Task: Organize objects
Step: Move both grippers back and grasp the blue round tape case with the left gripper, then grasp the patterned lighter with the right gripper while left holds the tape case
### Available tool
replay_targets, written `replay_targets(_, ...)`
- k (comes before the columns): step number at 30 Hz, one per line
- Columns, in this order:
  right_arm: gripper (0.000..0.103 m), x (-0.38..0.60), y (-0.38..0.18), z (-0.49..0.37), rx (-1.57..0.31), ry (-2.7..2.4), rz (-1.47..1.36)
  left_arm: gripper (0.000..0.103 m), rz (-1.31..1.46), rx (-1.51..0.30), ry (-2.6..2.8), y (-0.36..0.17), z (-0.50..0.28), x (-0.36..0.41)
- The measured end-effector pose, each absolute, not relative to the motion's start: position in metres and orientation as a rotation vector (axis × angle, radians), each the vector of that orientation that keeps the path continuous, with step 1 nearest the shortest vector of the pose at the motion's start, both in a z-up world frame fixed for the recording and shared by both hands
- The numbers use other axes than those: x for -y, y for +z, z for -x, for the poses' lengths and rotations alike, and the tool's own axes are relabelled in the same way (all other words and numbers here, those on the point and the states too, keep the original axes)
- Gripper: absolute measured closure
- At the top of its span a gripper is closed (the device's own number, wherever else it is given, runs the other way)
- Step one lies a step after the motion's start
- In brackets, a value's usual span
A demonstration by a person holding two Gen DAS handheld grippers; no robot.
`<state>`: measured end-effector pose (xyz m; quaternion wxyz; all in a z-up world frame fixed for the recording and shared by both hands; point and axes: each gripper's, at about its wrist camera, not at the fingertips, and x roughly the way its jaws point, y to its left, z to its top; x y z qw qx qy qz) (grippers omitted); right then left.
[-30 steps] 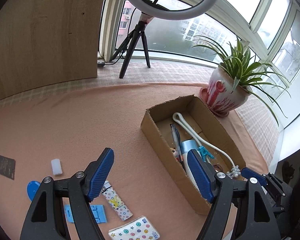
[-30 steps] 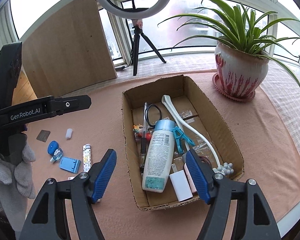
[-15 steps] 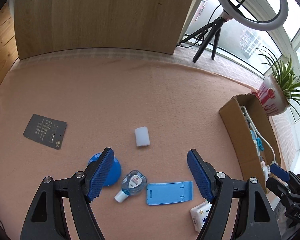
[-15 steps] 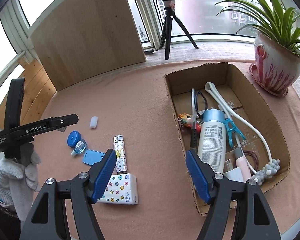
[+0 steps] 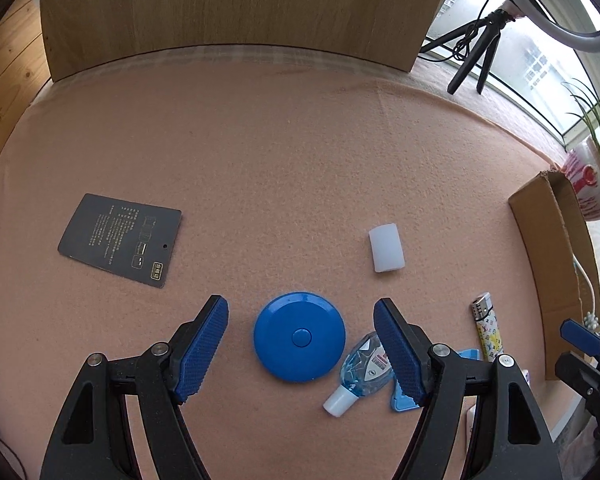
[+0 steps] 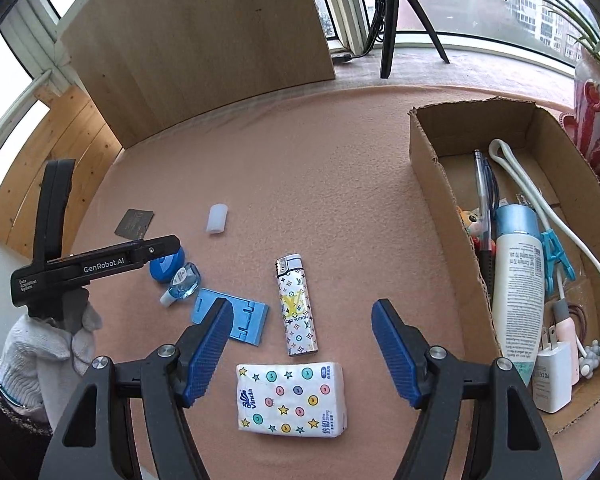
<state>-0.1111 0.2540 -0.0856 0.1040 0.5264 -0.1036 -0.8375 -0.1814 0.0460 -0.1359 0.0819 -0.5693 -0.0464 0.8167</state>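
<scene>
Both jaws gaping, the left hand-held gripper [image 5: 300, 340] is hovering with the blue round case [image 5: 299, 342] between its pads untouched, while the right hand-held gripper [image 6: 300, 346] is hanging open above the tissue pack [image 6: 292, 398]

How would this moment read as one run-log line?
left claw: open over blue disc | right claw: open above tissue pack | nothing held

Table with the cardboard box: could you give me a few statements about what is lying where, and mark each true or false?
1. The blue round disc sits between the open left gripper fingers. True.
2. The lighter lies inside the cardboard box. False: it lies on the cloth outside.
3. The tissue pack lies in front of the right gripper. True.
4. The white bottle stands upright. False: it lies flat in the box.
</scene>
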Motion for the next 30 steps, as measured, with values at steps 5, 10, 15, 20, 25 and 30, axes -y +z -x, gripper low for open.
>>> replay_targets(5, 0.035, -0.248, -0.097, 0.121, 0.304, -2.455, -1.604, 0.030, 1.710, 0.027, 2.430, -0.144, 0.179, -0.055)
replay_targets(10, 0.035, -0.242, -0.110, 0.131, 0.271, -2.449, -1.657, 0.040, 1.686, -0.066, 2.466, -0.148, 0.174, -0.059)
replay_targets(15, 0.042, -0.229, -0.124, 0.136, 0.190, -2.432, -1.708, 0.049, 1.672, -0.070, 2.479, -0.147, 0.169, -0.054)
replay_targets(20, 0.051, -0.215, -0.137, 0.138, 0.047, -2.433, -1.752, 0.049, 1.658, -0.068, 2.502, -0.146, 0.159, -0.042)
replay_targets(25, 0.052, -0.214, -0.139, 0.140, 0.007, -2.440, -1.757, 0.049, 1.647, -0.048, 2.511, -0.146, 0.146, -0.031)
replay_targets(30, 0.054, -0.216, -0.138, 0.141, 0.030, -2.423, -1.769, 0.049, 1.642, -0.038, 2.521, -0.146, 0.126, -0.021)
